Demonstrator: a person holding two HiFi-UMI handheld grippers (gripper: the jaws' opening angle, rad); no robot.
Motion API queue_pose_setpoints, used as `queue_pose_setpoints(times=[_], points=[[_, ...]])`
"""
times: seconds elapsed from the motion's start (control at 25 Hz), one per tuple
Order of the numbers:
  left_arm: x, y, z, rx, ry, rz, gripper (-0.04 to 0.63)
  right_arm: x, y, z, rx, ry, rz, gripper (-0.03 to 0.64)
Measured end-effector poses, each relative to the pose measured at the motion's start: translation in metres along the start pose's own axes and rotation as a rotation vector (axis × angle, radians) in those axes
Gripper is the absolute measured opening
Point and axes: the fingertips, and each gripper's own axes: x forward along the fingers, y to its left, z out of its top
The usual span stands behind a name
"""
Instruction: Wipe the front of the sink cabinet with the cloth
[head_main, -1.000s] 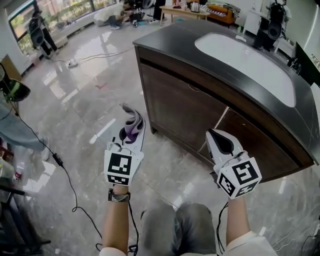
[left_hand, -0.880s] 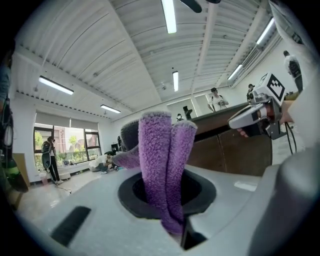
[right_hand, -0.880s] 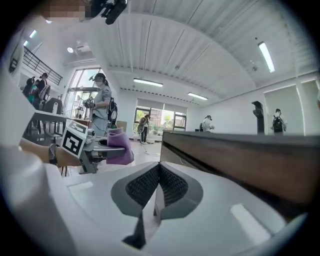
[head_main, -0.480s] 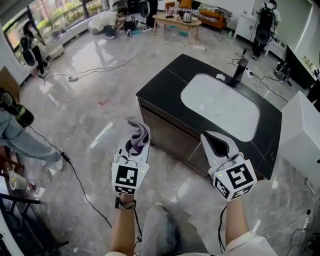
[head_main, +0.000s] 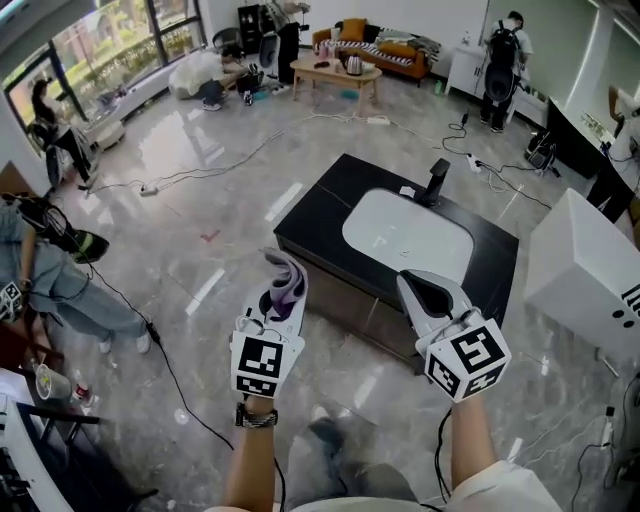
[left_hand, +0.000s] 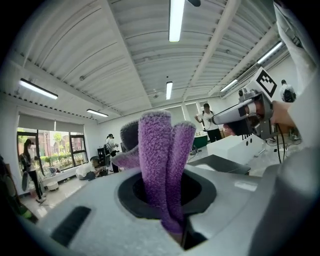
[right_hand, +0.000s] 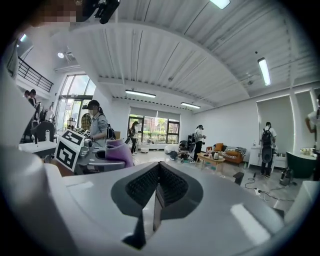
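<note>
Standing upright between the closed jaws of the left gripper (head_main: 286, 298): purple cloth (head_main: 281, 272), held well apart from the sink cabinet (head_main: 345, 293) front. Right gripper (head_main: 417, 289): jaws together, nothing held. Risk: cloth could be dragged free if pressed hard sideways.

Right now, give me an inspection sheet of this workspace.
Surface: the sink cabinet has a black top with a white basin and a black faucet.
Job's things: the purple cloth stands up out of the left gripper, not on the cabinet front.
Clutter: a white box stands beside the cabinet.
Grippers: the left gripper has its jaws shut on the cloth; the right gripper has its jaws together with nothing between them.
Cables: a black floor cable runs left of the person; pale cables lie further out.
Surroundings: glossy floor, a coffee table, a sofa, several people.
</note>
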Motion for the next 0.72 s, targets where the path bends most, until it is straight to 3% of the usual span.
queue_pose_setpoints(times=[0.4, 0.72], points=[[-0.091, -0.068, 0.099, 0.005, -0.017, -0.016, 0.052, -0.112, 0.066, 0.079, -0.033, -0.065, 0.041, 0.006], [-0.162, -0.151, 0.119, 0.017, -0.012, -0.013, 0.052, -0.210, 0.098, 0.081, -0.041, -0.070, 0.050, 0.005]])
